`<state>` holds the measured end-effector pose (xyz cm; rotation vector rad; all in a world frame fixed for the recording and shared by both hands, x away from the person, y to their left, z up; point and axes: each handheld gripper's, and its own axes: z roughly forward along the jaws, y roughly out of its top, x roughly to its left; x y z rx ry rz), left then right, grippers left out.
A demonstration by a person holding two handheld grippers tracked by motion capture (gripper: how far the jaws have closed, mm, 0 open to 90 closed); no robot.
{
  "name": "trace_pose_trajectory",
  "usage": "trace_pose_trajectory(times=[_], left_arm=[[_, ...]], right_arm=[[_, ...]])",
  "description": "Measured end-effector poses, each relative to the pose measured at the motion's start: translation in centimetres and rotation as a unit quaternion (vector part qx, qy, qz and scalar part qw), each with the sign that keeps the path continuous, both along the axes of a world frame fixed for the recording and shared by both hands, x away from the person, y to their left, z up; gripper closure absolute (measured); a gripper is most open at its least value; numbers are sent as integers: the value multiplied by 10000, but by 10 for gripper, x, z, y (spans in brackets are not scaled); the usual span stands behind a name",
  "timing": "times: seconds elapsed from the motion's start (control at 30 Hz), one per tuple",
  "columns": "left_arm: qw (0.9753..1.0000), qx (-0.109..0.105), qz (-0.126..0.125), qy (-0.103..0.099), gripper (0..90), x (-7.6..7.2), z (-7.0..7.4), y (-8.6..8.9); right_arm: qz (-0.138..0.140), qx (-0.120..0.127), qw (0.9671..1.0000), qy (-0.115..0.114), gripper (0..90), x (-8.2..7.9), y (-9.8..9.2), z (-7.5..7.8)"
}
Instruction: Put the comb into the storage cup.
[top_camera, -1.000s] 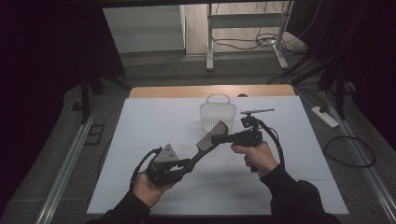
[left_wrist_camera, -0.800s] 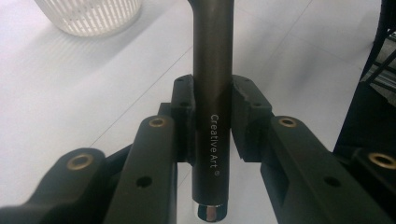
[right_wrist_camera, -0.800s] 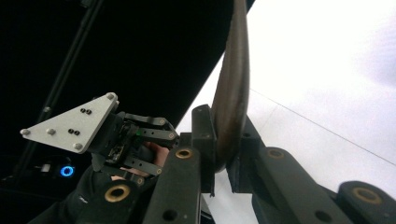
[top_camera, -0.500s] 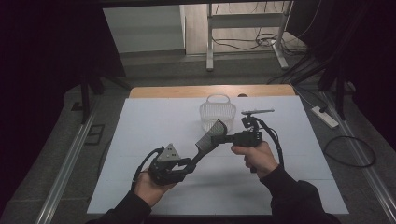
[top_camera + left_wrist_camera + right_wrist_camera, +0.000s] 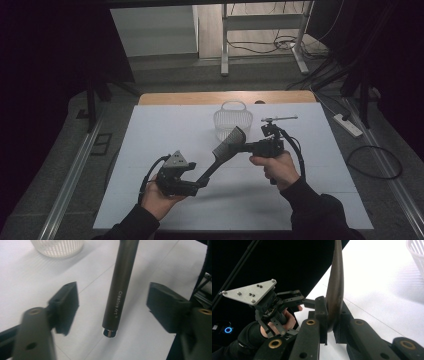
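A dark brush (image 5: 225, 150) with a long handle (image 5: 121, 287) marked "Creative Art" hangs slantwise above the white table (image 5: 165, 130). My right gripper (image 5: 246, 147) is shut on its head end (image 5: 334, 295), and the jaws press both sides. My left gripper (image 5: 196, 183) stands open at the handle's free end. In the left gripper view the handle tip lies between the wide-apart pads (image 5: 66, 301) without touching either. The right gripper view shows the left gripper (image 5: 274, 303) with its grey plate and a gloved hand.
A white slatted basket (image 5: 232, 122) stands at the table's back middle, just beyond the brush; its base appears in the left gripper view (image 5: 57, 246). A wooden strip (image 5: 225, 97) edges the far side. Cables and a power strip (image 5: 347, 125) lie on the floor to the right.
The left gripper has tilted and shifted a little around the handle's end. The right gripper and the brush have stayed almost where they were.
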<state>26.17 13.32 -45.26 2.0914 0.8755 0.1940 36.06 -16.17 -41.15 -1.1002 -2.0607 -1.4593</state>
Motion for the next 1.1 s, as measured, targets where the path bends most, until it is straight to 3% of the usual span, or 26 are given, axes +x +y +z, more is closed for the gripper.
trace_pose_trajectory(times=[0.37,1.1], left_arm=[[9996,-122,111,250,37,5,-1,7],[9994,-212,154,243,0,0,2,30]], right_arm=[[-56,-113,9997,-218,835,0,-3,2],[-274,-274,9981,-475,835,1,-14,8]])
